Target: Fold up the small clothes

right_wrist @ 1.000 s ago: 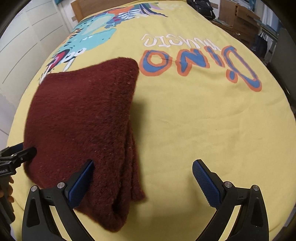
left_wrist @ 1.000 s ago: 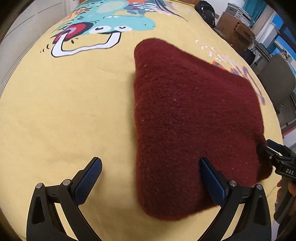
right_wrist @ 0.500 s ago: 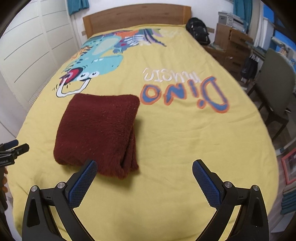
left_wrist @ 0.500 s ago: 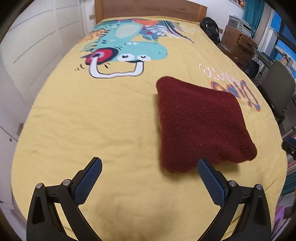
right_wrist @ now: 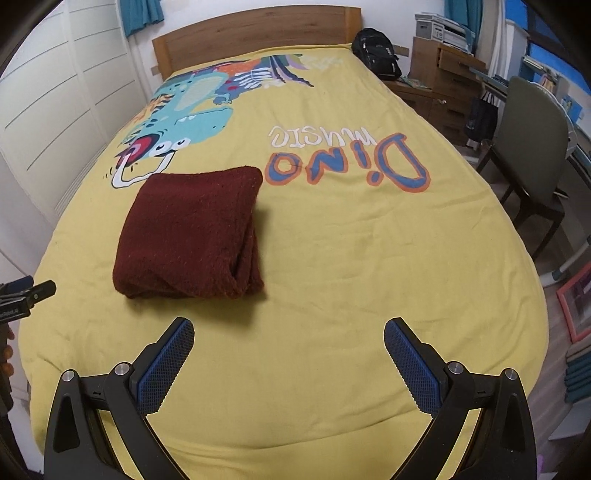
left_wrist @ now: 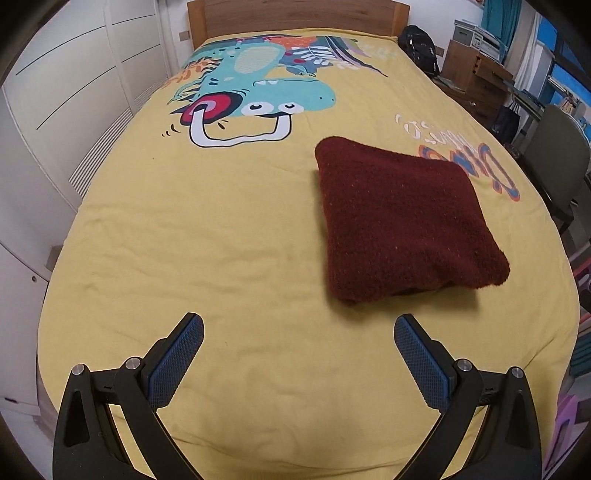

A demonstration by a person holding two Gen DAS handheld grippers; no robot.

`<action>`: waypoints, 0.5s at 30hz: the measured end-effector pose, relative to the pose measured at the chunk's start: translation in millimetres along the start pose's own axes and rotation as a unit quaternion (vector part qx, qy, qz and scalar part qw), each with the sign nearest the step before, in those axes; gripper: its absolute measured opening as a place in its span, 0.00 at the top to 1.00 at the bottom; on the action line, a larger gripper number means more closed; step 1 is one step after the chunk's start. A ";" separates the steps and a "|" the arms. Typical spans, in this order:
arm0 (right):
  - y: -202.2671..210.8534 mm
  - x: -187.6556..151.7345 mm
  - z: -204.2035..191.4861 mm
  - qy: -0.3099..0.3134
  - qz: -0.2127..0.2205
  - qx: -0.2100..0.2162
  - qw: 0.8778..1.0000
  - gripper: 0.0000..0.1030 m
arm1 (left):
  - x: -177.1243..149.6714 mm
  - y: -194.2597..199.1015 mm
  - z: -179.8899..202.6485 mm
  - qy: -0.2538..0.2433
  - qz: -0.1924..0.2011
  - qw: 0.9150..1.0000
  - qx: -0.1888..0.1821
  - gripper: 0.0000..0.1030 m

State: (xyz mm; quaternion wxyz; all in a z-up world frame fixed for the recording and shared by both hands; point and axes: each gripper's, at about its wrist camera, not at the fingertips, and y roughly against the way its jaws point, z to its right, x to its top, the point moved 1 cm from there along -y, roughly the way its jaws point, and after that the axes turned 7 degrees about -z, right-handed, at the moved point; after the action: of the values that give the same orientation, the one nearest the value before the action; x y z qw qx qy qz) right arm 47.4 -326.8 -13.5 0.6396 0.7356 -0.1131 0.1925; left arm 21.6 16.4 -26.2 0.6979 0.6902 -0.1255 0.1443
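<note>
A folded dark-red fuzzy knit garment (left_wrist: pixel 402 225) lay flat on the yellow dinosaur-print bedspread (left_wrist: pixel 221 229). The left gripper (left_wrist: pixel 298 354) and right gripper (right_wrist: pixel 289 354) hovered near it, fingers (right_wrist: pixel 168 365) spread wide, holding nothing.

garment (left_wrist: pixel 402 221): fuzzy maroon knit | bedspread (left_wrist: pixel 221 240): matt yellow cotton | headboard (right_wrist: pixel 255 33): smooth wood

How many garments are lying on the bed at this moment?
1. A folded dark red fuzzy garment lies on the yellow bedspread, below the dinosaur print and beside the "Dino" lettering. Both grippers are open, clear of it. Nothing else visible.
</note>
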 end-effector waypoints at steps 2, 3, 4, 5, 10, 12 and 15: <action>0.7 -0.8 -0.5 0.000 0.001 -0.001 1.000 0.00 | -0.6 -1.4 1.1 0.001 -0.002 1.000 -0.002 0.01; 1.4 -1.1 -1.0 0.001 0.001 -0.001 1.000 0.00 | -0.8 -1.7 1.9 0.001 -0.003 1.000 -0.002 0.01; 1.5 -1.3 -0.9 0.001 0.002 0.000 1.000 0.00 | -1.2 -1.7 2.2 0.001 -0.003 1.000 -0.002 0.01; 1.4 -1.0 -0.2 0.002 0.002 0.000 1.000 0.00 | -1.5 -2.2 2.5 0.002 -0.004 1.000 -0.002 0.01; 2.3 -0.5 -2.4 0.005 0.000 -0.003 1.000 0.00 | -1.8 -3.9 3.0 0.002 -0.008 1.000 -0.003 0.01; 3.1 0.1 -3.1 0.006 0.000 -0.004 1.000 0.00 | -2.5 -4.6 4.0 0.003 -0.009 1.000 -0.003 0.01; 4.6 0.6 -3.9 0.007 0.001 -0.005 1.000 0.00 | -2.8 -5.2 3.9 0.003 -0.010 1.000 -0.004 0.01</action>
State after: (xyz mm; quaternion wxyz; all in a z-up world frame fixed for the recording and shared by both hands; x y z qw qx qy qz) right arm 45.5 -323.6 -8.7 0.6435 0.7313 -0.1103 0.1973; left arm 21.1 12.4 -32.0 0.7023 0.6884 -0.1168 0.1388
